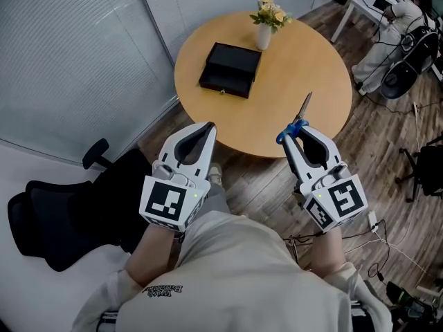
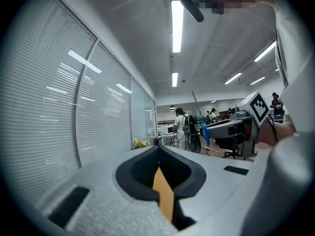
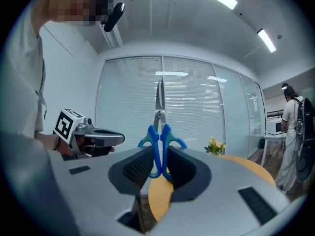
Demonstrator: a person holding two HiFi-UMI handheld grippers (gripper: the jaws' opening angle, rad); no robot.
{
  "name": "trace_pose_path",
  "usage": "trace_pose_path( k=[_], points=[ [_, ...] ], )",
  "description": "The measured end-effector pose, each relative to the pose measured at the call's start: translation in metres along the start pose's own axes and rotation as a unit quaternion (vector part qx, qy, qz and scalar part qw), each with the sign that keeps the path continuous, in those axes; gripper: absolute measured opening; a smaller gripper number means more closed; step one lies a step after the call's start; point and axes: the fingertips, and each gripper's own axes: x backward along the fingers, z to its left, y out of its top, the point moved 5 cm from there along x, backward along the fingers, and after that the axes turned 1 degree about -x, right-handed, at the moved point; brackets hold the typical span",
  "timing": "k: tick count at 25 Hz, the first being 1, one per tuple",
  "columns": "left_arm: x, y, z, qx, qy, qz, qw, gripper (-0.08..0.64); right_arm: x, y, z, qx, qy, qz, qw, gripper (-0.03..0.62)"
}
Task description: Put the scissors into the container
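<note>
A black rectangular container (image 1: 230, 70) lies on the round wooden table (image 1: 304, 61), left of its middle. My right gripper (image 1: 295, 133) hangs just off the table's near edge, shut on the blue handles of the scissors (image 1: 302, 115), whose blades point up and away over the tabletop. In the right gripper view the scissors (image 3: 159, 132) stand upright between the dark pads (image 3: 137, 167) of the right gripper (image 3: 158, 156). My left gripper (image 1: 206, 128) is level with it to the left, shut with nothing held. The left gripper (image 2: 158, 156) shows only a thin slit between its jaws.
A white vase of flowers (image 1: 264, 28) stands at the table's far edge. A black office chair (image 1: 66, 209) sits low on the left. White blinds (image 1: 69, 54) line the left wall. A person (image 1: 391, 30) sits at a desk far right, with cables (image 1: 387, 254) on the wooden floor.
</note>
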Motion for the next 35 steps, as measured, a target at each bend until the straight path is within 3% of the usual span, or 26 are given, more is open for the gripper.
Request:
trace_pose_path(
  k=[13,28,35],
  points=[
    [-0.05,-0.004,0.093,0.006,0.003,-0.01,0.9999,0.021,-0.11,0.014,-0.022,0.017,0.01,0.013,1.0,0.097],
    [-0.123,-0.012,0.194,-0.004,-0.035,0.017,0.9992,0.021,-0.217,0.028,-0.052,0.018,-0.023,0.036,0.999,0.095],
    [-0.145,-0.013,0.229,0.009,-0.042,0.019,0.9989,0.021,-0.258,0.028,-0.065,0.014,-0.043,0.038,0.998,0.095]
  ],
)
